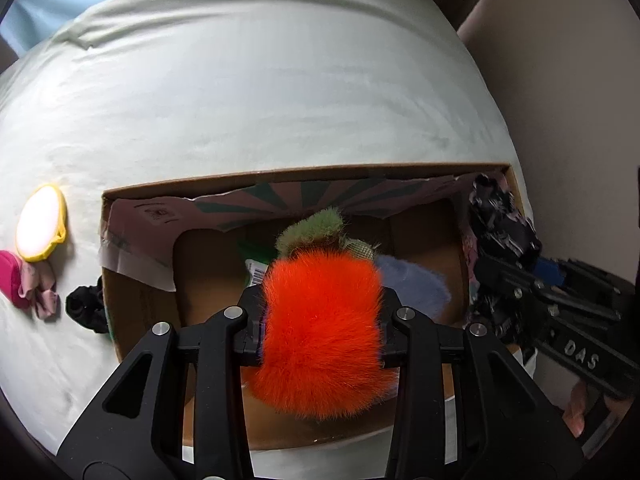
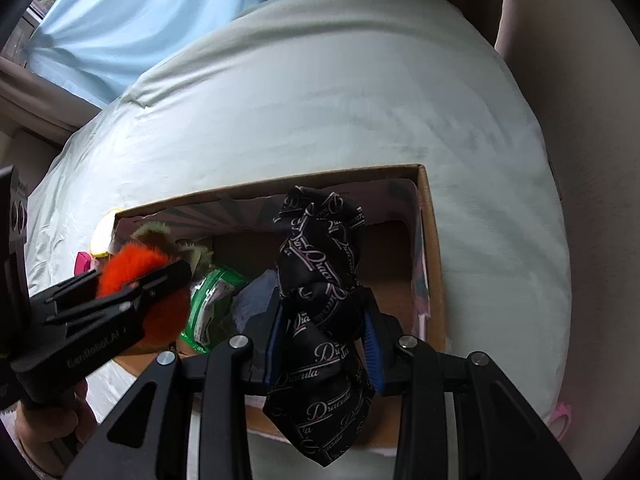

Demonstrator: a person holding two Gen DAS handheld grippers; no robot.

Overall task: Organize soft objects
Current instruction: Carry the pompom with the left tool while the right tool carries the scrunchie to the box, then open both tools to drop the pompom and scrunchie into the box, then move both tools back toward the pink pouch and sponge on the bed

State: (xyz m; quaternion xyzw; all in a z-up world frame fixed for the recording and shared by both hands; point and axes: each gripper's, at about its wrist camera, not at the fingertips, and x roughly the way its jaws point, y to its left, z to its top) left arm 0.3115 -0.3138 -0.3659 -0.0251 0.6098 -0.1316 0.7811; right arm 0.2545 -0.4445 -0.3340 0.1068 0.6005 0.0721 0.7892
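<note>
My left gripper is shut on a fluffy orange plush with a green furry top, held over the open cardboard box on the pale bed. My right gripper is shut on a black printed fabric piece, also above the box. Each gripper shows in the other's view: the right gripper with the black fabric at the box's right side, the left gripper with the orange plush at its left. Inside the box lie a lilac fluffy item and a green packet.
On the bedsheet left of the box lie a yellow-rimmed white oval, a pink item with a pale bow and a black scrunchie. A light blue curtain hangs behind the bed. A pink item lies at the bed's right edge.
</note>
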